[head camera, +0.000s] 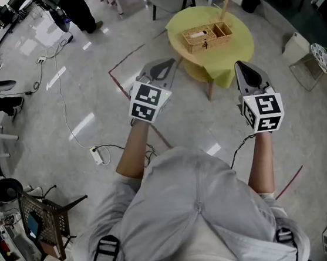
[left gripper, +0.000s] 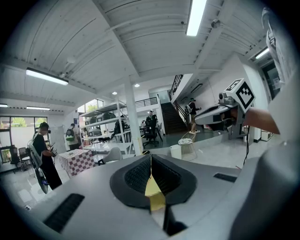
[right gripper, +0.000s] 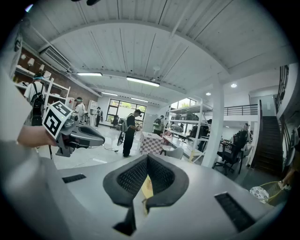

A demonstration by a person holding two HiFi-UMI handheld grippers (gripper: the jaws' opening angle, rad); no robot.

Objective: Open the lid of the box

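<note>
Bare floor (head camera: 87, 89) lay open all around me, with a white cable (head camera: 62, 104) trailing on the left. The round yellow table (head camera: 242, 49) stood far ahead, its near edge just beyond my tips. My left gripper (head camera: 165, 69) and right gripper (head camera: 245, 71) both had their jaws pressed together, holding nothing. The wicker box (head camera: 206, 37) sat mid-table, well apart from both. Its lid seemed down, though it was too small to tell. Neither gripper view showed the box.

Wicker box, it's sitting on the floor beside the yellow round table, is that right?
No. The head view shows the wicker box sitting on top of the yellow round table, not on the floor beside it.
</note>
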